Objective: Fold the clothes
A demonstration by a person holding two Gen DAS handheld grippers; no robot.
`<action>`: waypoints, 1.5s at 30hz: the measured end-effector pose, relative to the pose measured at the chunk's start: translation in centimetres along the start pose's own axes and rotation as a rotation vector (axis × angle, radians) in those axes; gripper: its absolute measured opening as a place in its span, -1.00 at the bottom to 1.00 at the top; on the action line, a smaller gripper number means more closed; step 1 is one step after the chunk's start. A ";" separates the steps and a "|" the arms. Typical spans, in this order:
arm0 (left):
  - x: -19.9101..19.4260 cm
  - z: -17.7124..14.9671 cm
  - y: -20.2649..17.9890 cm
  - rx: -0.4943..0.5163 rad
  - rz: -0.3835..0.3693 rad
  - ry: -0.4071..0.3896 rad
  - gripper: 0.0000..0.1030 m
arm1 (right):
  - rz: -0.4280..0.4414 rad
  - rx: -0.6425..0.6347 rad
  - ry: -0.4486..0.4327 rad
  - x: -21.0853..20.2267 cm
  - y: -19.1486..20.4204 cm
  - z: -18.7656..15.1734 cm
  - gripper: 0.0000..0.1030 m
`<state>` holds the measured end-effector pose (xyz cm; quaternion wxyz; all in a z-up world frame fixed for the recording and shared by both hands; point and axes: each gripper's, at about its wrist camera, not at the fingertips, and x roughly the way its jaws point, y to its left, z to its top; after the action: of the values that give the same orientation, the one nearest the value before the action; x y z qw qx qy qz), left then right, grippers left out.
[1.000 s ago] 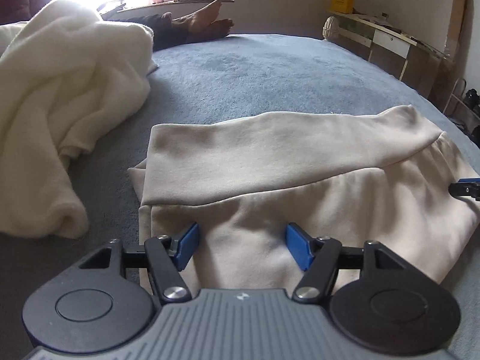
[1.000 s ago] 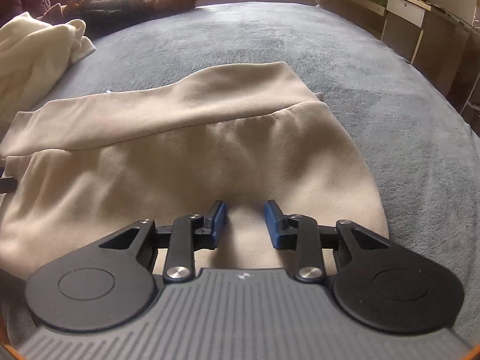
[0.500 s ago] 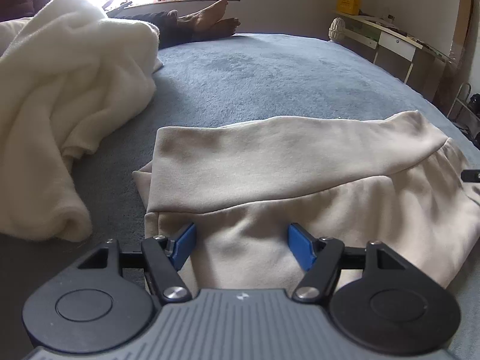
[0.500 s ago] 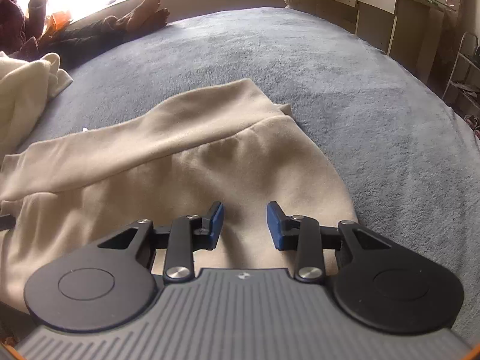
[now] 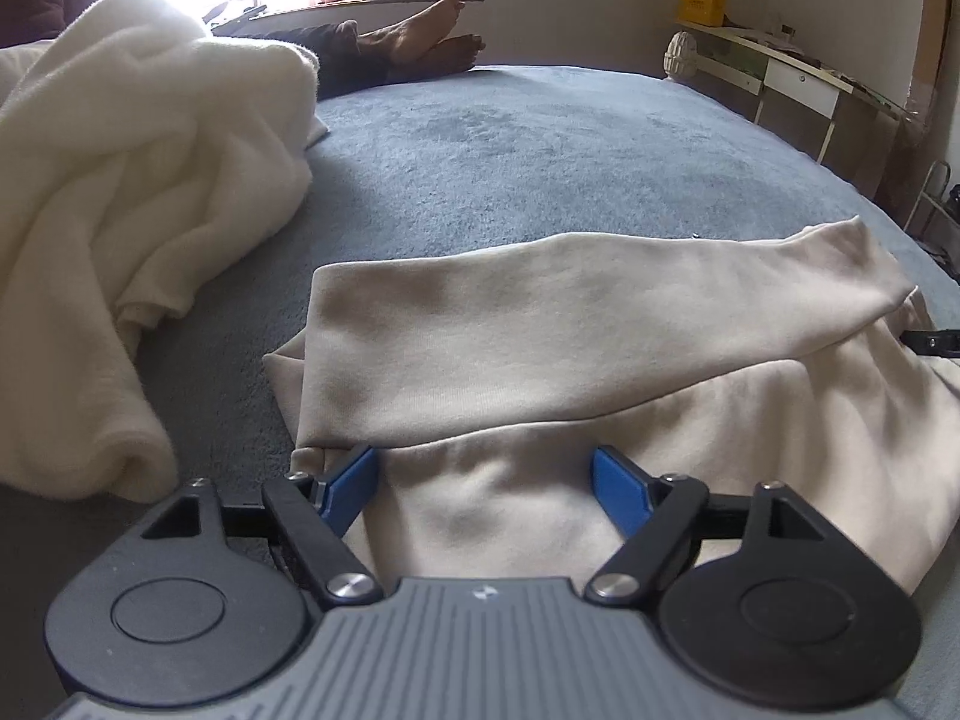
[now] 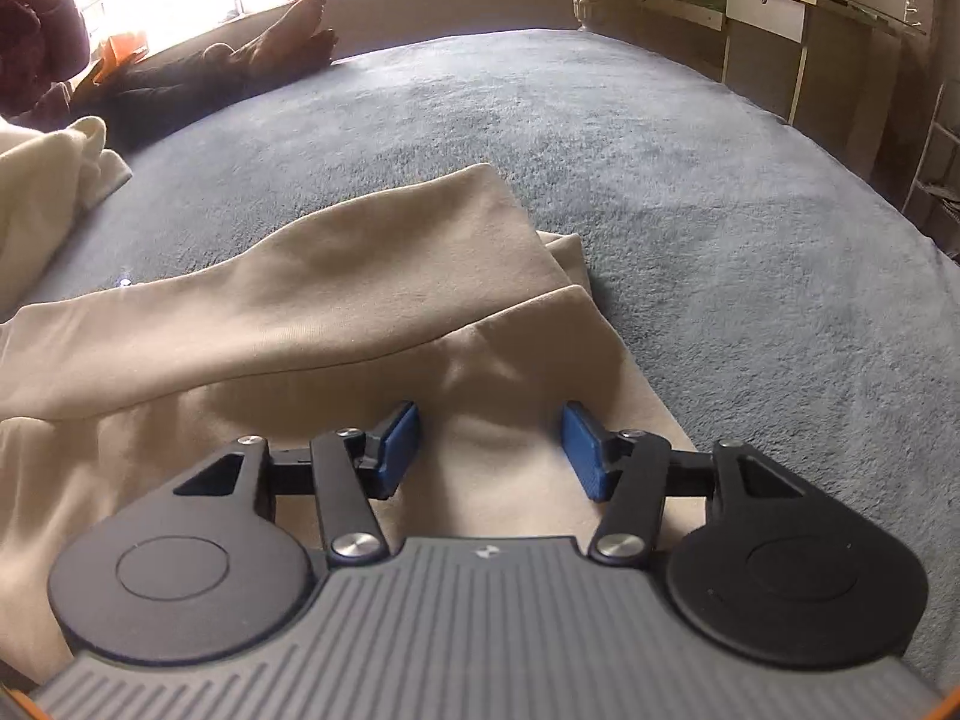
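Both tools (left (image 5: 485, 480), right (image 6: 491, 450)) have spread, still opening, gripping nothing, over the beige garment (image 5: 600, 360).

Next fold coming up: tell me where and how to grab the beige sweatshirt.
Grip the beige sweatshirt by its near hem, one corner per gripper, coming in low from the near side. The folded sleeve lies flat across the far part, so only the near edge is free to lift.
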<state>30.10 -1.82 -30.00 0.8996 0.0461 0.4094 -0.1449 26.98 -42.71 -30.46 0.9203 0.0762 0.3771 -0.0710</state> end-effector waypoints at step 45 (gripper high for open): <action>2.6 3.9 -2.4 -0.075 -0.031 -0.121 1.00 | -0.020 0.012 -0.036 6.1 2.5 7.4 -0.71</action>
<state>33.81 -5.45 -29.31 0.9215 -0.0026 0.3600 -0.1458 36.86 -42.12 -29.31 0.9257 0.0765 0.3609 -0.0837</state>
